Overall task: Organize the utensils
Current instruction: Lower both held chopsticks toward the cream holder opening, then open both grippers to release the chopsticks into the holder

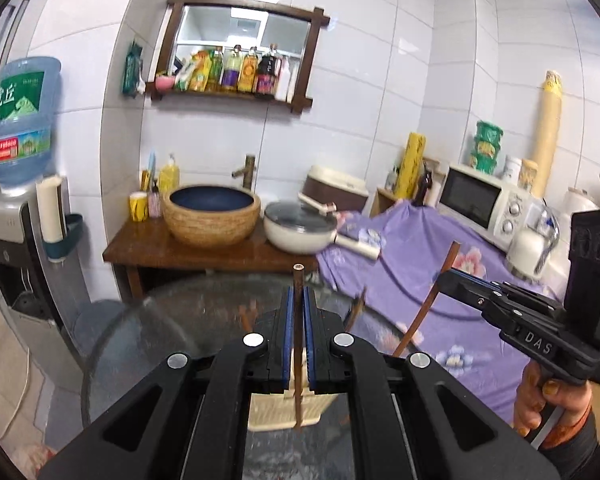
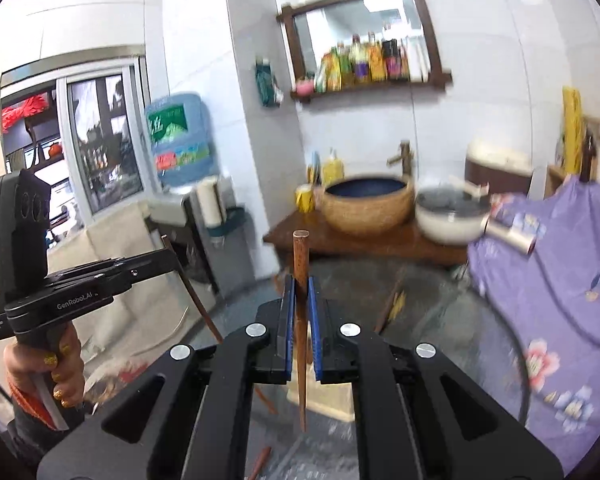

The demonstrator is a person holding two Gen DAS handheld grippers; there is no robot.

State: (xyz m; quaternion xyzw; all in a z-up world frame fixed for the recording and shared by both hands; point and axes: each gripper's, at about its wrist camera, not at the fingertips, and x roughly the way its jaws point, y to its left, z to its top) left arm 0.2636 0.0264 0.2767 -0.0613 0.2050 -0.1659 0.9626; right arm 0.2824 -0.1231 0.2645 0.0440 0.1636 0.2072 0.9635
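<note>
Each tool holds one brown chopstick up in the air, so the picking-up step looks done. The left tool (image 1: 298, 336) is squeezed tight on its chopstick (image 1: 298, 344), which stands straight up between the blue pads. The right tool (image 2: 300, 328) pinches its own chopstick (image 2: 300, 320) the same way. A pale box (image 1: 283, 410) sits on the glass worktop (image 1: 171, 332) right under the left tool. Next, I think, each chopstick must go down gently into that box, tip first.

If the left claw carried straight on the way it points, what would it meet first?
Probably the wooden washstand holding the basin. The left claw, shut on a chopstick, points over the glass table towards it; depth is unclear.
</note>
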